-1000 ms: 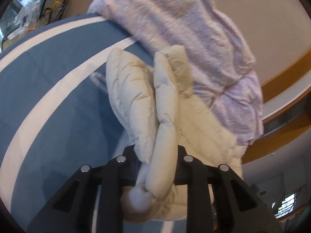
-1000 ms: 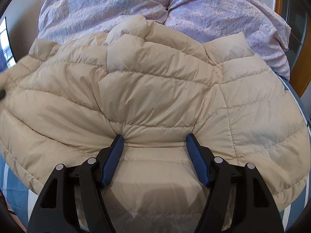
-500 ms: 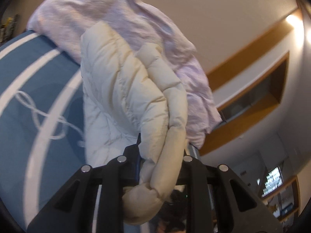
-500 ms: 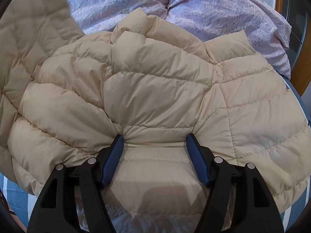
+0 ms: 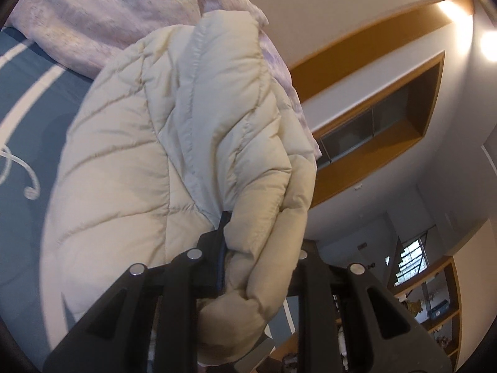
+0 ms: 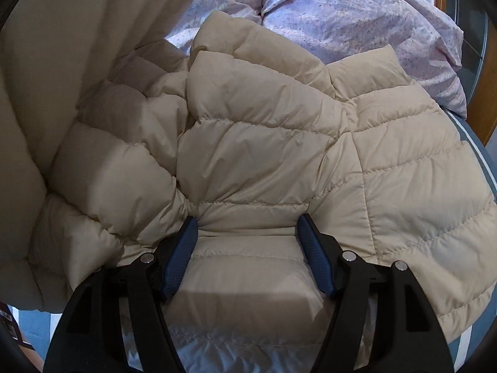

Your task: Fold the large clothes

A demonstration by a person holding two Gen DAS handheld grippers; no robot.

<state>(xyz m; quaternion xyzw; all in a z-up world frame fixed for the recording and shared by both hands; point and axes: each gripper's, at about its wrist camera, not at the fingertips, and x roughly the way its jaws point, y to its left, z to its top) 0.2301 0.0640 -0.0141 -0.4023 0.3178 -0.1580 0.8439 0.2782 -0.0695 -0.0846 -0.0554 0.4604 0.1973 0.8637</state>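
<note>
A cream quilted down jacket [image 6: 279,143] lies on the bed. My left gripper [image 5: 257,236] is shut on a bunched fold of the jacket [image 5: 174,143] and holds it lifted above the bed; that raised part hangs at the left of the right wrist view [image 6: 46,62]. My right gripper [image 6: 248,227] is open, its blue pads [image 6: 183,248] pressed down on the jacket's middle with a quilted panel between them.
A lilac duvet [image 6: 357,15] is heaped at the head of the bed, behind the jacket. The bed has a blue cover with white stripes [image 5: 28,99]. A wall with wooden trim and a dark recess [image 5: 382,115] is to the right.
My left gripper has lifted its fold of the jacket higher and carried it over toward the right gripper's side. The right gripper has stayed pressed on the jacket.
</note>
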